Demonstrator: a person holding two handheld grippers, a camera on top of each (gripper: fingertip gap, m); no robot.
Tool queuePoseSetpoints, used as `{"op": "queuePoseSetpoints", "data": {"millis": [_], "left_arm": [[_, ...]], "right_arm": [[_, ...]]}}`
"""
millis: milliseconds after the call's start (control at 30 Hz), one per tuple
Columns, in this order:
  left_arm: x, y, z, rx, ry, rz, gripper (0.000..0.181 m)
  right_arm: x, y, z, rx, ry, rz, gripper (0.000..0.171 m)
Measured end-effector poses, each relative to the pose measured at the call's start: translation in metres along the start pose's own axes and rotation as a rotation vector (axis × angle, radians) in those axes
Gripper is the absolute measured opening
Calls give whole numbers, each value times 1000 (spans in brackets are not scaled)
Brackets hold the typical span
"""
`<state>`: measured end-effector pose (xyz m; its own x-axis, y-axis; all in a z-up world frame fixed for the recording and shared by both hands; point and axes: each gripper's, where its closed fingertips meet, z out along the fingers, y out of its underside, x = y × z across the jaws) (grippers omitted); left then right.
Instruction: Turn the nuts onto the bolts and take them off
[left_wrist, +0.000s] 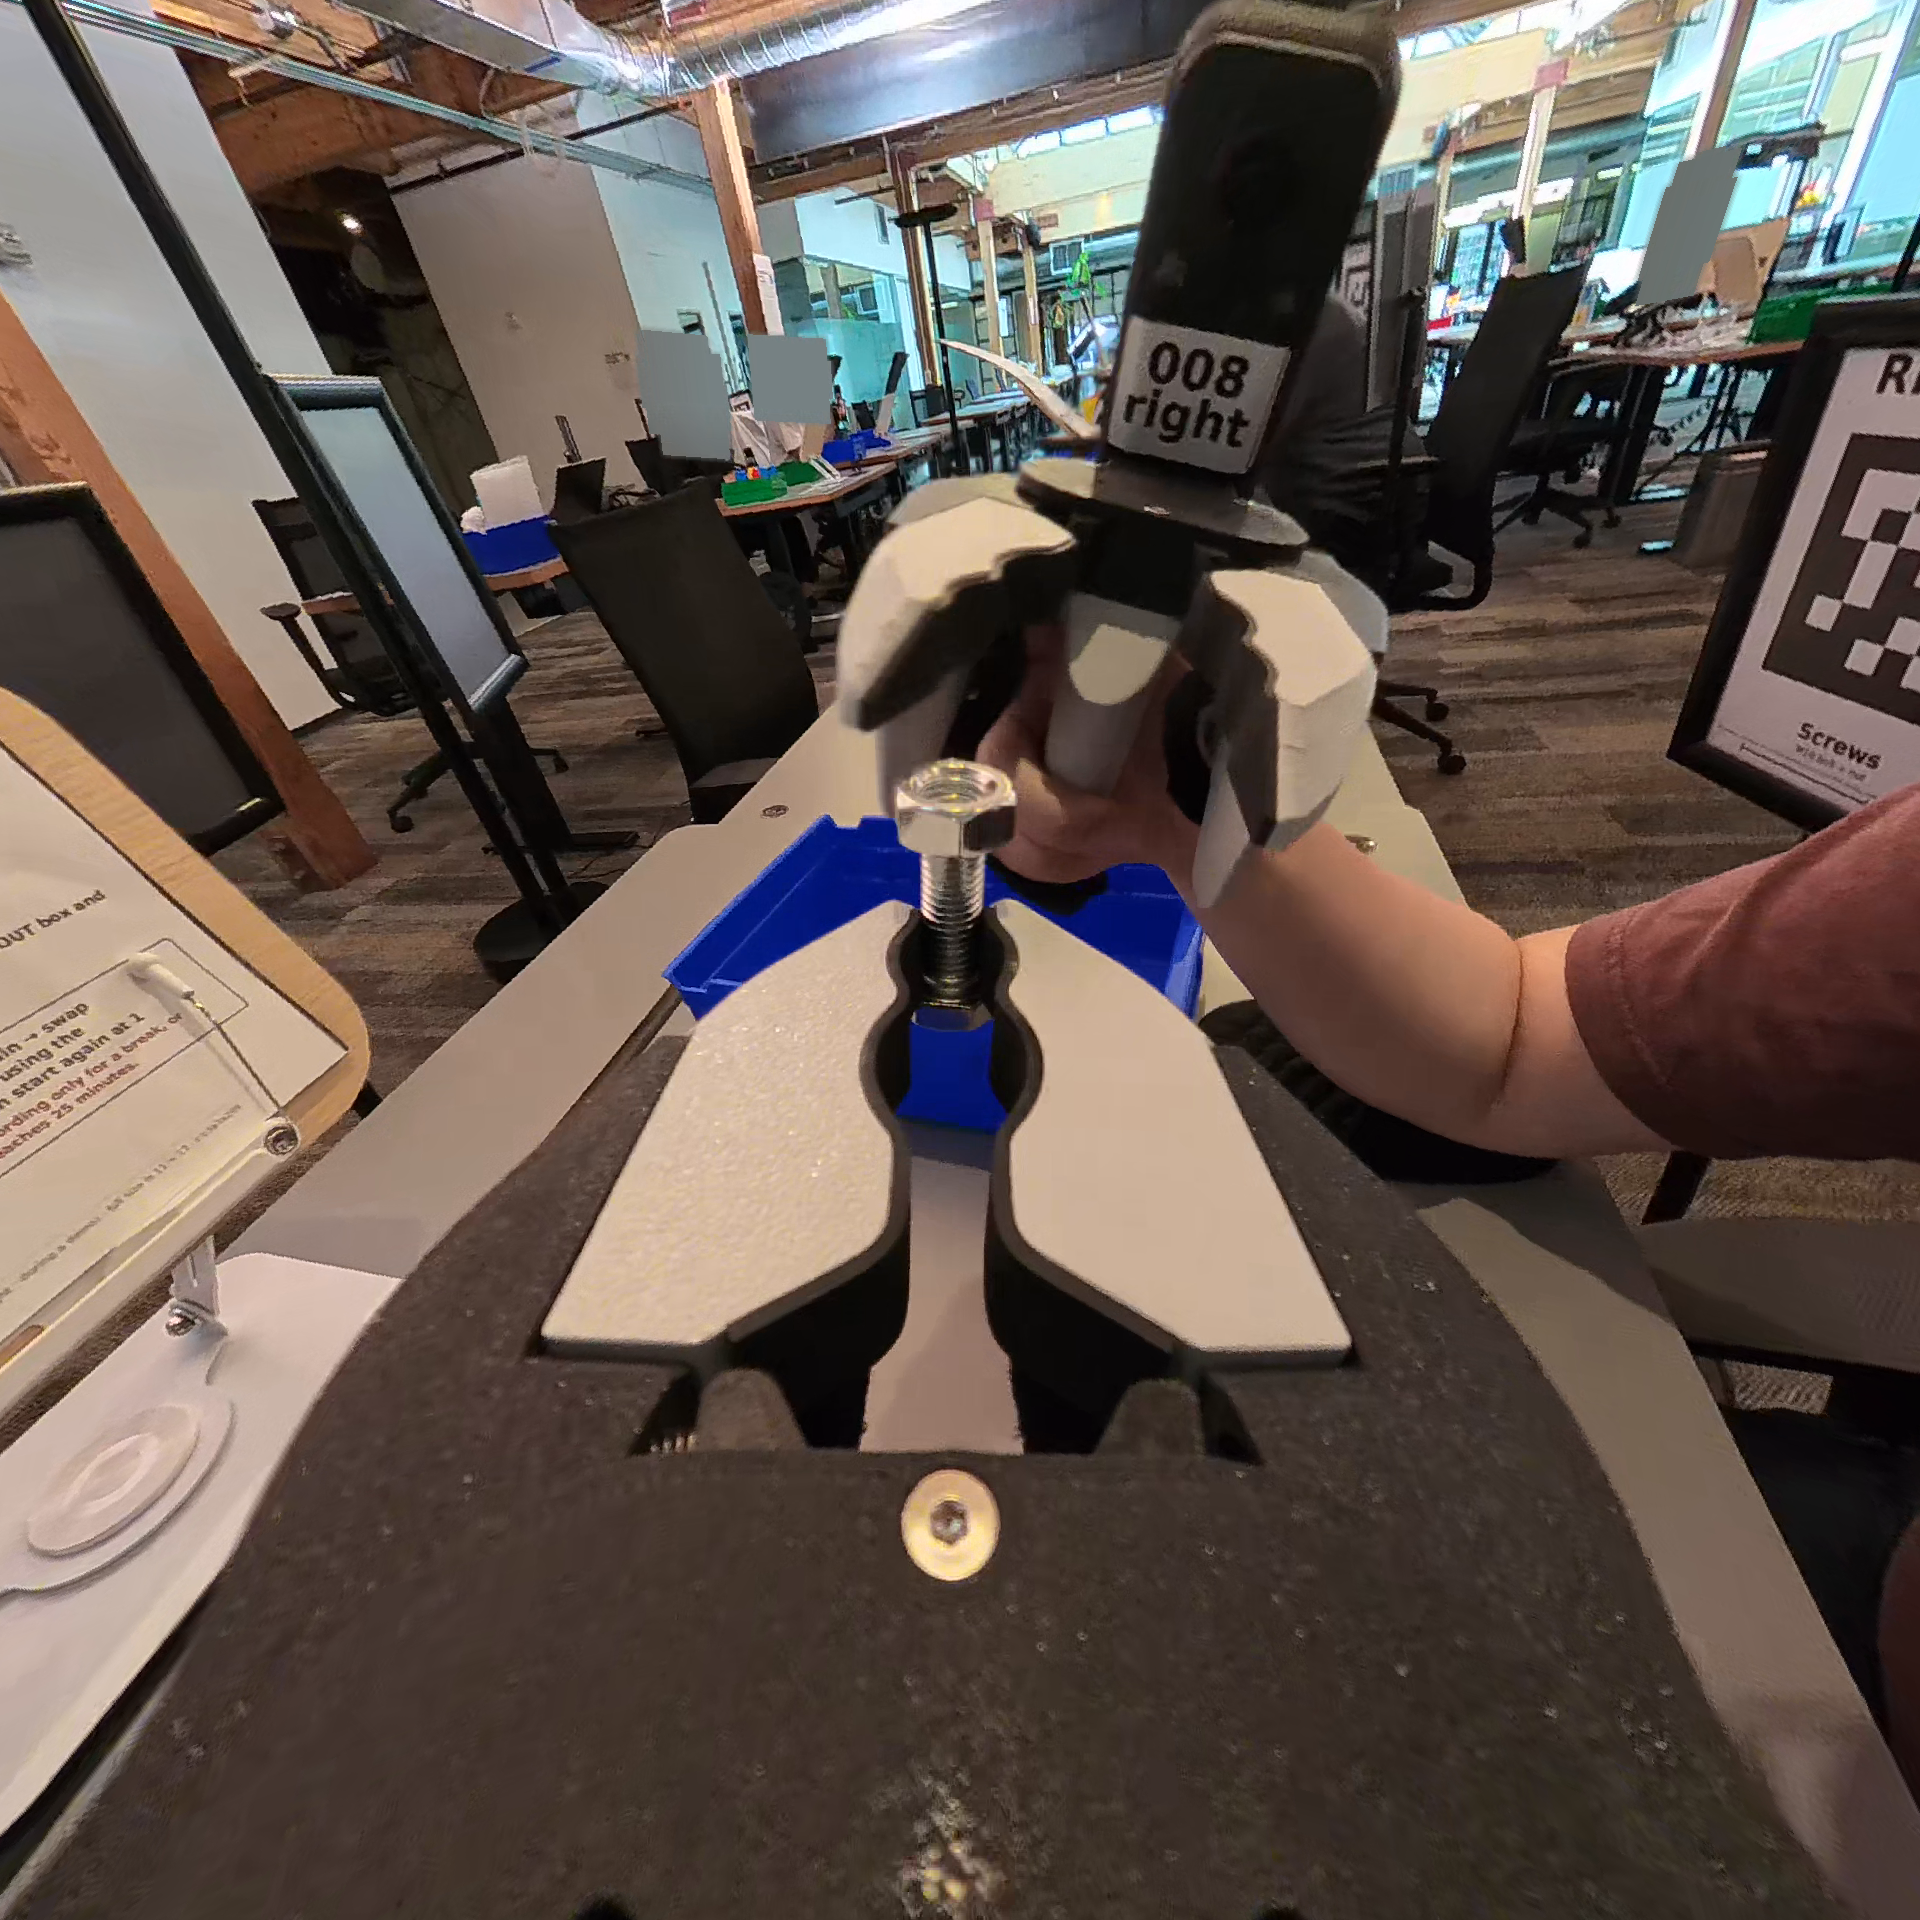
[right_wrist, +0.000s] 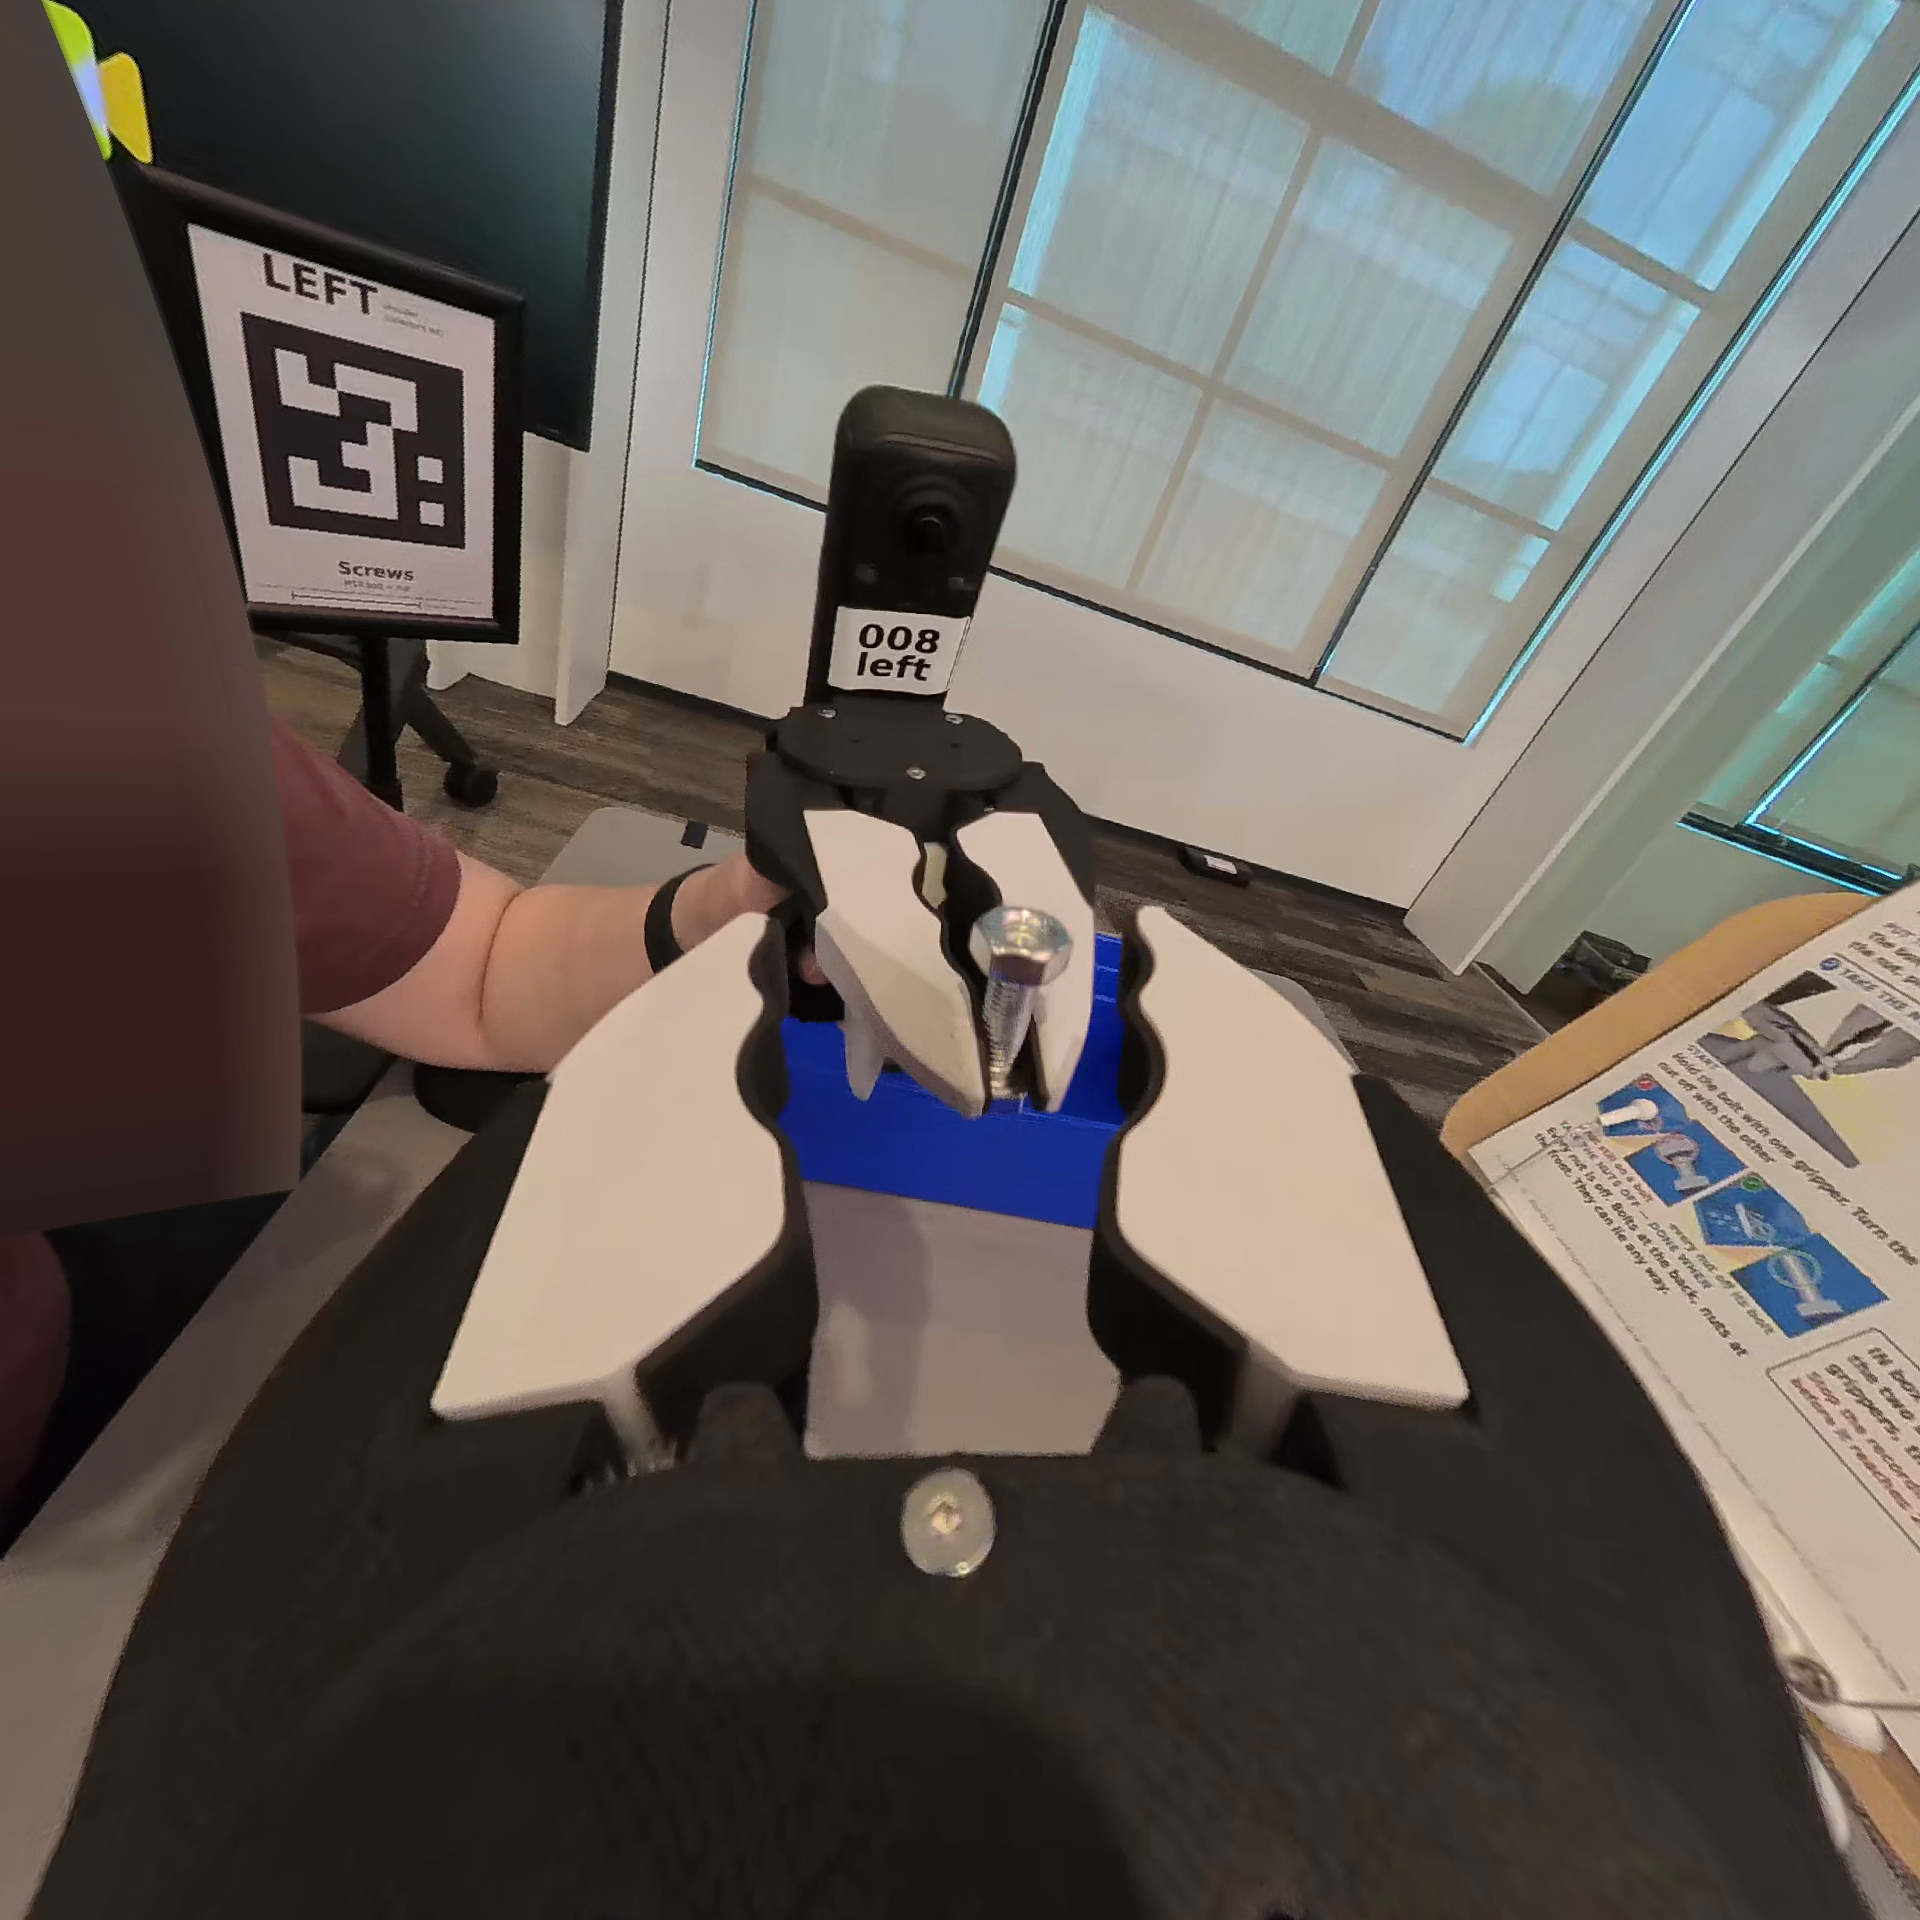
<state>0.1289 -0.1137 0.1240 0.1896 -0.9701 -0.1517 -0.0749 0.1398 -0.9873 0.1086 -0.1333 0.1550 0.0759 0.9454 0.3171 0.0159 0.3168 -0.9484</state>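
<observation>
1. Left wrist view: the left gripper (left_wrist: 951, 997) has its jaws closed on the bolt (left_wrist: 948, 925), whose long axis stands upright, out of the jaw tips.
2. The nut (left_wrist: 954, 810) sits at the bolt's top end, above the jaws.
3. The right gripper (left_wrist: 1081, 717) hovers just beyond, jaws spread and empty, so it is the nearer one to turn the nut.
4. A blue bin (left_wrist: 810, 914) lies below.

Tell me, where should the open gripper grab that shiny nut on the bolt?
Grab the shiny silver hexagonal nut by two opposite flat sides, coming from above. It sits at the top of the upright threaded silver bolt, which the left gripper clamps lower down, so its sides are clear.
</observation>
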Motion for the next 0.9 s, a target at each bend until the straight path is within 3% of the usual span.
{"op": "queuePoseSetpoints", "data": {"millis": [167,233,300,433,567,600,667,700,900], "left_arm": [[-2,2,1,-15,-26,23,9],[-7,-1,-3,0,-43,5,9],[-12,-2,-7,7,-60,-9,9],[-5,-2,-4,11,-17,-16,9],[-1,1,0,-14,-25,21,9],[-4,1,-1,-15,-38,18,9],[-9,-2,-5,1,-49,-2,9],[-12,-3,-7,9,-58,-15,9],[-4,-1,-2,11,3,-34,9]], "right_arm": [[-8,9,5,-74,-27,-28,64],[-12,4,-1,-62,-45,-46,48],[-14,-4,-4,-14,-58,-21,47],[-4,3,4,-36,7,-20,65],[-10,9,11,-61,-26,-24,71],[-9,9,9,-69,-16,-37,71],[-11,4,1,-58,-25,-58,48],[-14,-2,-3,-31,-45,-46,46],[0,-2,1,0,26,1,68]]}}
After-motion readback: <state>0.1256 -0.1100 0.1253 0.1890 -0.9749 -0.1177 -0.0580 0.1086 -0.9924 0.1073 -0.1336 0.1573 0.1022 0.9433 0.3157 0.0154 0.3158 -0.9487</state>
